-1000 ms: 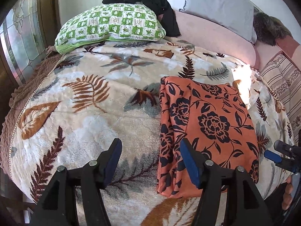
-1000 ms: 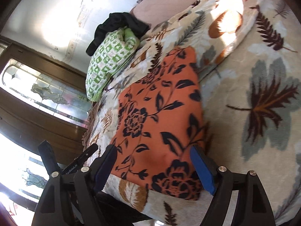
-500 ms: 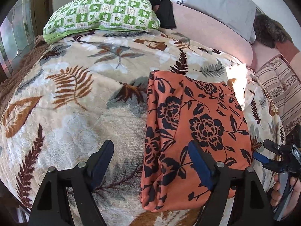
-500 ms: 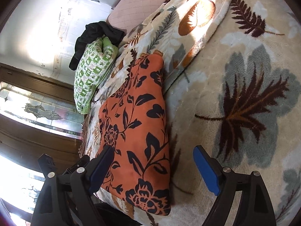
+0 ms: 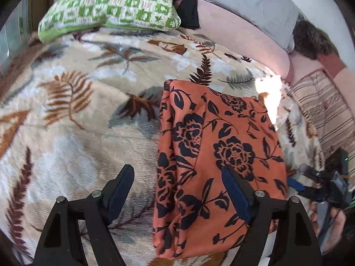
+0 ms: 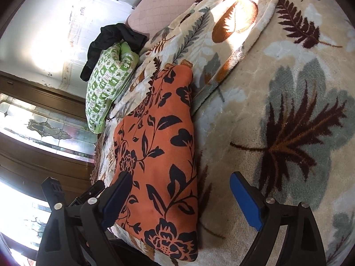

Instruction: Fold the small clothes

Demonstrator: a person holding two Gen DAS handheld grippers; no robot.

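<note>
An orange garment with a dark floral print [image 5: 217, 153] lies folded into a rectangle on the leaf-patterned blanket [image 5: 88, 115]. It also shows in the right wrist view [image 6: 159, 150]. My left gripper [image 5: 177, 190] is open and empty, just above the garment's near left part. My right gripper [image 6: 179, 199] is open and empty, over the garment's near right edge. The right gripper also shows at the right edge of the left wrist view [image 5: 319, 188].
A green checked pillow [image 5: 111, 6] with a black garment [image 5: 184, 2] behind it lies at the far side. A grey pillow [image 5: 255, 6], a pink bolster [image 5: 239, 40] and a striped cloth [image 5: 324, 106] lie at the back right. A wooden glazed door [image 6: 44, 119] stands left.
Both grippers have moved forward over the garment's near end. Both stay open; the garment has not moved.
</note>
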